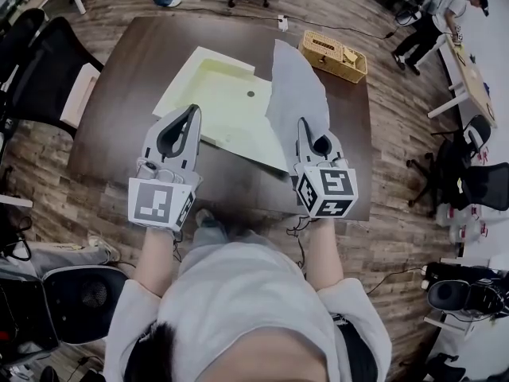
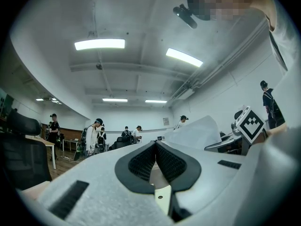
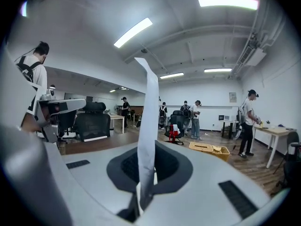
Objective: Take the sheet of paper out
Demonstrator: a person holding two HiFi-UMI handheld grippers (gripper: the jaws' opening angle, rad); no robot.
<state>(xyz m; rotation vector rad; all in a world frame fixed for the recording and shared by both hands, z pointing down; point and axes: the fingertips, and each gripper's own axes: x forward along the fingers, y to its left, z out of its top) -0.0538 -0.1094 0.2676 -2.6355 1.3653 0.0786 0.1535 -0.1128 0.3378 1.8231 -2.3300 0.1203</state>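
Note:
A thin grey-white sheet of paper (image 1: 296,94) stands up off the brown table (image 1: 119,142), pinched at its lower edge by my right gripper (image 1: 304,124). In the right gripper view the sheet (image 3: 149,117) rises edge-on from between the closed pads of that gripper (image 3: 150,143). A pale yellow folder (image 1: 219,102) lies flat on the table to the left of the sheet. My left gripper (image 1: 192,111) hovers over the folder's near edge. In its own view the tips of the left gripper (image 2: 155,144) meet with nothing between them, and the lifted sheet (image 2: 197,132) shows off to the right.
A woven yellow basket (image 1: 332,56) sits at the table's far right corner. Black office chairs (image 1: 40,70) stand at the left side. A person (image 1: 433,22) works at a desk at the far right, and several people stand across the room (image 3: 193,119).

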